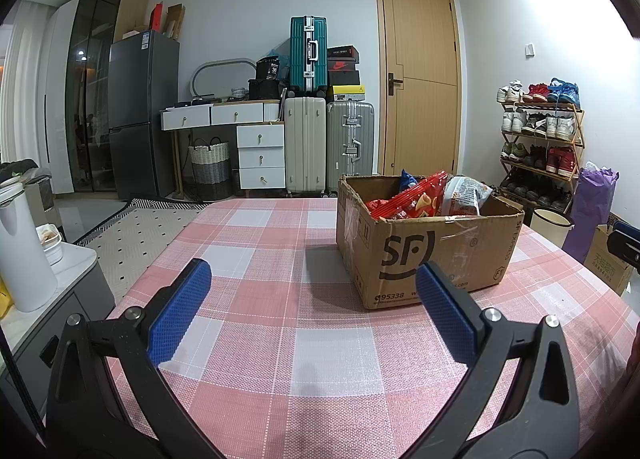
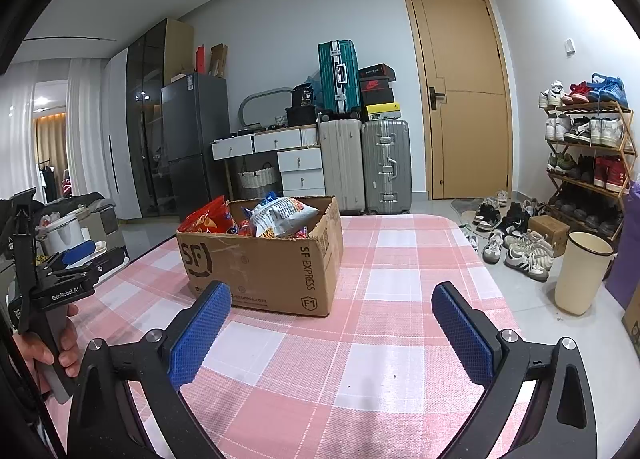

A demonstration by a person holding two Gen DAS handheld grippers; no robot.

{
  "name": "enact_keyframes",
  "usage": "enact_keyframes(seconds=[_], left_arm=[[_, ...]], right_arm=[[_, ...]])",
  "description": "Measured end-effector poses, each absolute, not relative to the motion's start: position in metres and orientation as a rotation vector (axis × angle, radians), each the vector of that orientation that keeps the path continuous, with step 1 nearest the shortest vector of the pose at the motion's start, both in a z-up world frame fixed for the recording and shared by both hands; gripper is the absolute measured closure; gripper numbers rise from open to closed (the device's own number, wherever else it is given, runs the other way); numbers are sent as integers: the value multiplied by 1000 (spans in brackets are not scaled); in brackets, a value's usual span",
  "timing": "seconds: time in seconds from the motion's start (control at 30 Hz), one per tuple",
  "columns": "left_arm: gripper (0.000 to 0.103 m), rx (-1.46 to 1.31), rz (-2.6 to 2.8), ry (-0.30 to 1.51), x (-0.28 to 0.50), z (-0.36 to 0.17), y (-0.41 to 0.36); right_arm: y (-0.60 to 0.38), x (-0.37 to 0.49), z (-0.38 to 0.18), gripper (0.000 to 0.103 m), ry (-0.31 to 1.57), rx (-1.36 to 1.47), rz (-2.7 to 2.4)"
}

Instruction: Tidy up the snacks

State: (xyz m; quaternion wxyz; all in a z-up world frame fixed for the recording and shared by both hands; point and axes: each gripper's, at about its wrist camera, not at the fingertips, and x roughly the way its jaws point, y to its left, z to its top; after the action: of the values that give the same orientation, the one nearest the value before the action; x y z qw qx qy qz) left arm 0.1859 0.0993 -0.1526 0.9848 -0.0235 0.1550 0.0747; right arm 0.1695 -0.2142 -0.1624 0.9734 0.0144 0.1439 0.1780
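Observation:
A brown SF Express cardboard box [image 1: 424, 255] stands open on the pink checked tablecloth [image 1: 280, 299]. It holds several snack bags: a red chip bag [image 1: 412, 201], a grey-white bag [image 1: 464, 191] and a blue one behind. My left gripper [image 1: 314, 291] is open and empty, low over the cloth, left of and nearer than the box. In the right wrist view the box [image 2: 264, 263] is ahead and to the left. My right gripper [image 2: 332, 317] is open and empty, short of the box. The left gripper [image 2: 68, 263] shows in a hand at far left.
A white kettle [image 1: 22, 251] stands on a side counter at left. Beyond the table are suitcases [image 1: 320, 139], a white desk, a fridge and a door. On the right floor are a shoe rack [image 2: 588, 155], loose shoes and a cream bin [image 2: 580, 271].

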Motion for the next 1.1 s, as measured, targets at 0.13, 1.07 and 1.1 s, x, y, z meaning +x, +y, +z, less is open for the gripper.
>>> enact_keyframes(seconds=[0.13,1.07,1.1], left_arm=[[1,-51,158,312,188,-156,100],[1,-51,159,310,187,-155,99],[1,-51,159,310,187,-156,99]], right_arm=[[-214,170,-163,1,289,28,357],[-213,171,-163,1,294,25,366],[-213,170,-163,1,293,25,367]])
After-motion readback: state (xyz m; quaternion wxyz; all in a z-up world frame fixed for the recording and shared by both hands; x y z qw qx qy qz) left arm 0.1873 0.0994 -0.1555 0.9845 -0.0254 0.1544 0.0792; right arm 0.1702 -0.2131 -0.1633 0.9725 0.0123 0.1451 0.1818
